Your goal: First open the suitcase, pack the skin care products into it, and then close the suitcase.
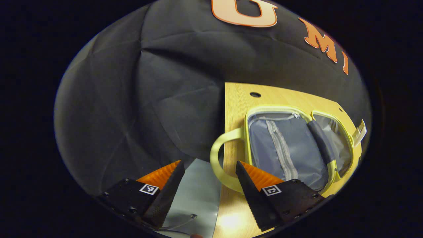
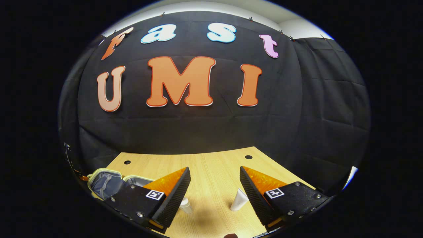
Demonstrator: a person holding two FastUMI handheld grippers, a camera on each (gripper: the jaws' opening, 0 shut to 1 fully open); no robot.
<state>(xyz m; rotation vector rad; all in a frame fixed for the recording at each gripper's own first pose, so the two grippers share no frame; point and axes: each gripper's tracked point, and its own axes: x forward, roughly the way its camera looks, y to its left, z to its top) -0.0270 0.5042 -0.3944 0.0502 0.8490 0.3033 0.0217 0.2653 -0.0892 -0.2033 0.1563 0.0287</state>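
Ribbed pads faced each other across a wide gap on the right gripper [image 2: 214, 193], its jaws standing well apart and holding nothing. Low in the right gripper view, a white tube [image 2: 238, 200] lay on the wooden table [image 2: 211, 165] just beside the right-hand finger, and a small pale bottle [image 2: 186, 205] peeked out from behind the left-hand finger. With the suitcase [image 1: 290, 148] already lying open, the step in hand was probably the first pick. To do it well, the gripper would best descend squarely over one product, straddle its body rather than its cap, and close gently so the tube did not squirt sideways.

In the left gripper view the left gripper [image 1: 210, 180] was likewise spread wide and empty, poised over the table's edge beside the yellow handle [image 1: 216, 158] at centre. The case sat at centre right, its grey lining and zip pocket showing.

The far half of the case was cut off at the right rim. Both products were partly hidden behind fingers, so their full shapes were unclear.
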